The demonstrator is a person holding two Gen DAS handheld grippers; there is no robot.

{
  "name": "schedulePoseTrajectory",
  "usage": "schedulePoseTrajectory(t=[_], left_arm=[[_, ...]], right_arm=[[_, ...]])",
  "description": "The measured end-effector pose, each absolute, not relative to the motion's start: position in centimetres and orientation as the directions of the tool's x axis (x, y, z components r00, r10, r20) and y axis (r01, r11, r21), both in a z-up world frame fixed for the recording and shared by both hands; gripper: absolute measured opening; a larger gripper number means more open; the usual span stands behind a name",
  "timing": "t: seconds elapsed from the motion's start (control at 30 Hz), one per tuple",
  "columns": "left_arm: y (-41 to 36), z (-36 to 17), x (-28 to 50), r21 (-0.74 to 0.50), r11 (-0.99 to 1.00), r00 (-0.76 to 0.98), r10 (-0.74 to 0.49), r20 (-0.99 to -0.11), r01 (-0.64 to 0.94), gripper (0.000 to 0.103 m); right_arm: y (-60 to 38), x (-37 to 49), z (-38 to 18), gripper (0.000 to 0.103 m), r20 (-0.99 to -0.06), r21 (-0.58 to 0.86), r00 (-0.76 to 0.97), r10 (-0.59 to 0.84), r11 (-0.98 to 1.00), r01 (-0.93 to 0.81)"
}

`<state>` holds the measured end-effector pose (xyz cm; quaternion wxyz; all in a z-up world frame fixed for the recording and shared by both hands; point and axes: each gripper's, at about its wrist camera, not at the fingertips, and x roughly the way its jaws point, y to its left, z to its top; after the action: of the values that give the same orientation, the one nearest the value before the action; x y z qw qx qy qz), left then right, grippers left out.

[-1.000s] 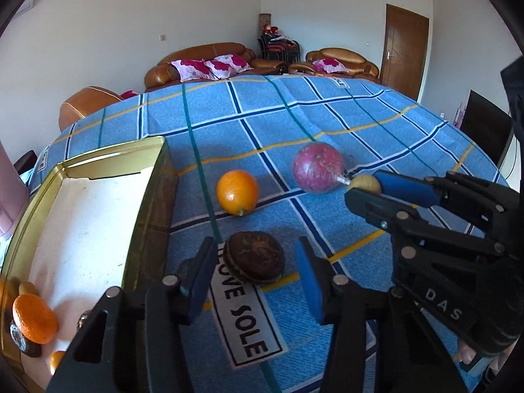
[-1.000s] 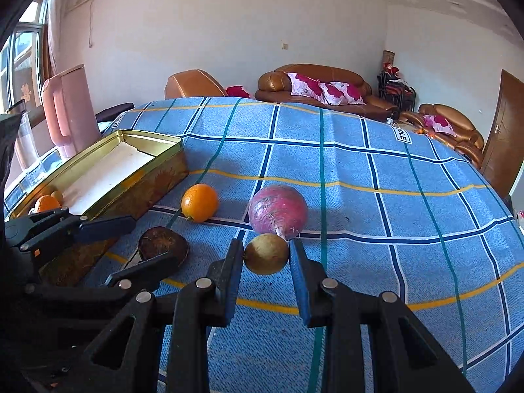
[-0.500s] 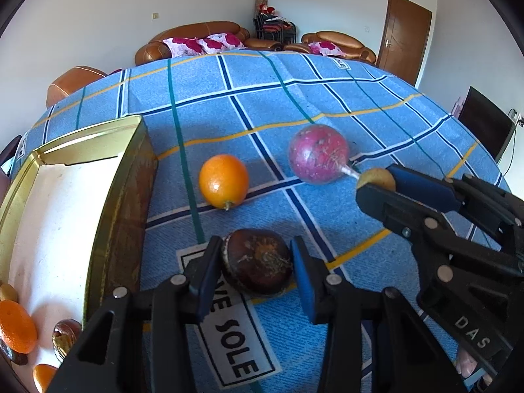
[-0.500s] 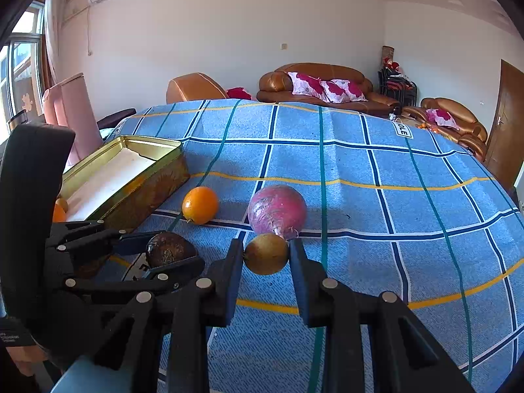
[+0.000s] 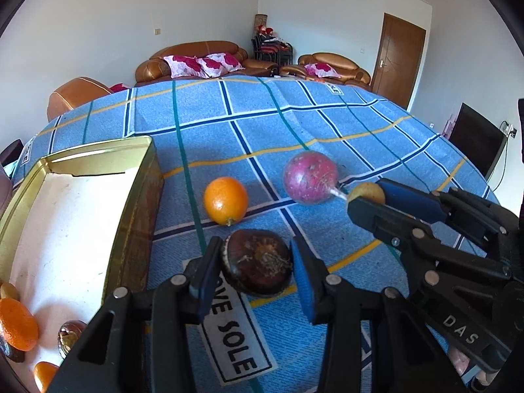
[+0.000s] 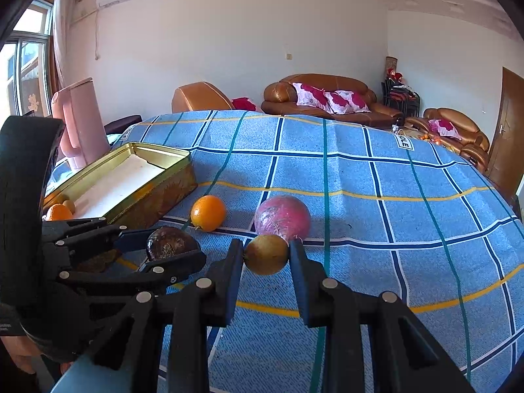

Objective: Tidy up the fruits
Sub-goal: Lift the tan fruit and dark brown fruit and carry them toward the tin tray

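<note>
A second ago our left gripper [image 5: 254,270] stood wide behind the dark brown fruit [image 5: 257,267]; now its jaws have closed in and clamp it on the blue checked cloth [image 5: 327,124]. Our right gripper [image 6: 266,255] still pinches the small yellow-brown fruit [image 6: 266,254].

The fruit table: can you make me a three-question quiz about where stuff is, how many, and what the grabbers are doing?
1. Where is the gold tin?
A. left of the orange
B. right of the orange
C. on the sofa

2. How many fruits lie loose on the cloth, in no gripper?
A. two
B. five
C. none

3. What is the right gripper doing?
A. hanging open
B. pinching a small yellow fruit
C. holding the tin

Answers:
1 A, tin sits left of the orange.
2 A, orange and pink fruit.
3 B, both pads press the yellow fruit.
</note>
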<state>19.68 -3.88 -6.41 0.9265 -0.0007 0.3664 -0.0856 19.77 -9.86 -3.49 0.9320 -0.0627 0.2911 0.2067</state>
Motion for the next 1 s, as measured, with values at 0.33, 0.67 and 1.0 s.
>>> schedulePoseTrajectory(t=[0.33,0.67,1.0], left_arm=[[-3.4,-5.2,18.3,-0.055,0.989,0.787,-0.140,-0.601,0.134,0.043],[-3.2,-4.3,17.0,-0.039,0.992,0.838,-0.123,-0.532,0.121,0.043],[-3.3,-3.7,15.9,-0.022,0.994,0.871,-0.107,-0.479,0.110,0.043]], right_arm=[[-10.0,18.8,-2.9,0.031,-0.522,0.014,0.760,0.388,0.894,-0.448],[-10.3,18.0,-2.4,0.031,-0.476,0.007,0.780,0.407,0.888,-0.459],[-10.6,17.0,-2.2,0.031,-0.428,-0.002,0.800,0.421,0.885,-0.466]])
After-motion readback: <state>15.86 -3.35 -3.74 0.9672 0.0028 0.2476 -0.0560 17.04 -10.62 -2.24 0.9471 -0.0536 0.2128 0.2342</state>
